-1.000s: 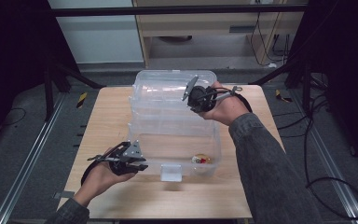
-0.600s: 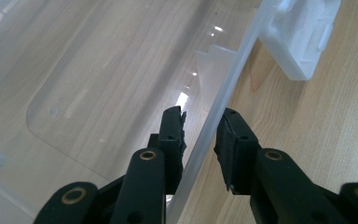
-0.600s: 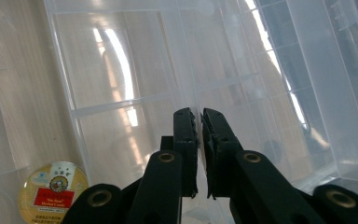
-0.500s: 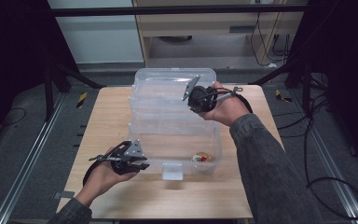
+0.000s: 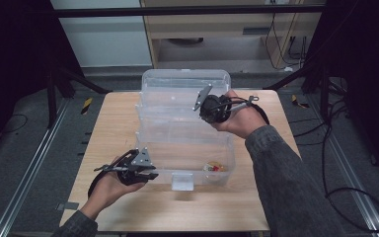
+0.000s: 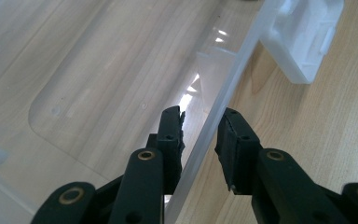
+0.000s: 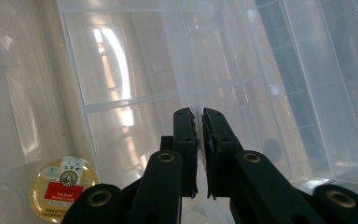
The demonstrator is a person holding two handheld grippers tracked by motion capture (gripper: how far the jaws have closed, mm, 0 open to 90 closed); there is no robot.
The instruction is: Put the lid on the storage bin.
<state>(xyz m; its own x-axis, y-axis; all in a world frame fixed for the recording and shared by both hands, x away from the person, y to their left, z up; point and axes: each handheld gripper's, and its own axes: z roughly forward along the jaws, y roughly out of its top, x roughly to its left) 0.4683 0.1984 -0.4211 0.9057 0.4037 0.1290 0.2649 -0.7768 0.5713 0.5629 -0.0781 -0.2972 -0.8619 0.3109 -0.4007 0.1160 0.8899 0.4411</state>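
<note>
The box [image 5: 182, 148] is clear plastic; the desk [image 5: 108, 123] pale wood grain; the tin [image 7: 63, 189] gold with a red label; each claw black.

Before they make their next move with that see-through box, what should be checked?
1. Right gripper clamped on the tray: ok, its jaws are closed with the thin clear wall between them.
2. Left gripper holding the box wall: not ok, the jaws straddle the wall and a gap shows on the outer side.
3. Small round tin out of the way: ok, it lies flat on the box floor, apart from both grippers.
4. Latch clear of the left gripper: ok, it sits off to one side.
5. Box resting flat on the table: cannot tell.
</note>
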